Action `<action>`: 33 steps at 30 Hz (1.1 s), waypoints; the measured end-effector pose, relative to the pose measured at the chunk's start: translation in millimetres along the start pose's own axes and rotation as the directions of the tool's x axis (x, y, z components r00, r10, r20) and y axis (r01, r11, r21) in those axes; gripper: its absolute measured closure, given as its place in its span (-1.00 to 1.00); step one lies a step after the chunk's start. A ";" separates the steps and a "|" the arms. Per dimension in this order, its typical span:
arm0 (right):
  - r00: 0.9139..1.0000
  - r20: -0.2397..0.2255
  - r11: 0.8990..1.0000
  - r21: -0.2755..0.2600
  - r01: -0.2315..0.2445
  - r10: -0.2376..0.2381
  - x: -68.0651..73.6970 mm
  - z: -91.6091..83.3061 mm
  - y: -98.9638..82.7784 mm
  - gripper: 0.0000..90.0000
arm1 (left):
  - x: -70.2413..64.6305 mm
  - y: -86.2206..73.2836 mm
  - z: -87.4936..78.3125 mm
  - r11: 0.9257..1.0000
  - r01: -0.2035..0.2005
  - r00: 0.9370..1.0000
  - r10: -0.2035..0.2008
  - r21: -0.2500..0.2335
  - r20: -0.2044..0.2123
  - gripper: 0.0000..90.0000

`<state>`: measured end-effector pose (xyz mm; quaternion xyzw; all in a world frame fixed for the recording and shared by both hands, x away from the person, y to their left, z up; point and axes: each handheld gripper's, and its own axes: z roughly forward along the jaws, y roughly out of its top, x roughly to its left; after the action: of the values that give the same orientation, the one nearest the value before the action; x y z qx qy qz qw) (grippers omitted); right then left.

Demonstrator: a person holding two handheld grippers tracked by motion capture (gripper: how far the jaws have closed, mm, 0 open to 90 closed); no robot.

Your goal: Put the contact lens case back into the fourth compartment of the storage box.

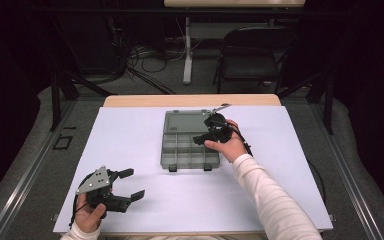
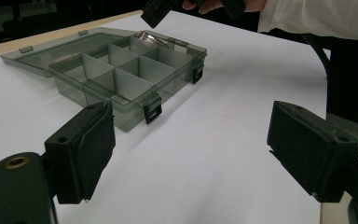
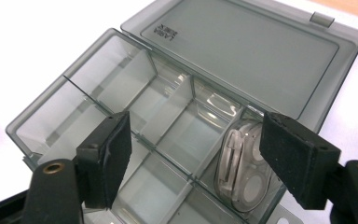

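Observation:
A smoky grey compartment box lies open in the middle of the white sheet, its lid flat behind it. My right gripper hovers over the box's right end. In the right gripper view its jaws stand open above the dividers with nothing pressed between them. Below them a clear round plastic piece rests in an end compartment beside the lid. My left gripper is open at the near left and holds nothing. The left gripper view faces the box.
The white sheet covers most of the wooden table. The other compartments of the box look empty. Beyond the table stand a black folding chair and a table leg with cables on the floor.

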<state>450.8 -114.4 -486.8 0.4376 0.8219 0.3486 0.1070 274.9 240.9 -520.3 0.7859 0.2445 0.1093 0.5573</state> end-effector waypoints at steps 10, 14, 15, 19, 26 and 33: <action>1.000 0.012 0.997 -0.080 0.019 -0.018 8.0 -9.1 -3.5 -0.50 | 0.0 -0.1 0.1 1.000 0.001 1.000 -0.001 0.001 -0.001 -0.65; 1.000 0.021 0.995 -0.098 0.017 -0.015 9.2 -14.5 -6.3 -0.50 | -0.1 -0.1 0.2 1.000 0.001 1.000 -0.001 0.001 -0.002 -0.65; 1.000 0.020 0.995 -0.100 0.019 -0.017 9.4 -15.8 -7.0 -0.50 | -0.1 -0.1 0.2 1.000 0.001 1.000 -0.001 0.001 -0.002 -0.65; 1.000 0.020 0.994 -0.111 0.020 -0.018 10.6 -21.8 -10.4 -0.51 | -0.2 -0.1 0.1 1.000 0.000 1.000 0.000 0.001 -0.002 -0.65; 1.000 0.014 0.991 -0.134 0.025 -0.023 15.6 -32.9 -17.2 -0.50 | -0.4 0.1 0.0 1.000 -0.003 1.000 0.003 0.001 0.001 -0.65; 1.000 -0.011 0.983 -0.183 0.020 -0.023 22.4 -45.6 -28.2 -0.48 | -0.7 0.1 0.0 1.000 -0.003 1.000 0.003 0.000 0.000 -0.65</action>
<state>397.4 -129.0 -469.3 0.4148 0.7918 0.4242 0.1452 274.3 240.5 -520.2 0.7861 0.2436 0.1103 0.5572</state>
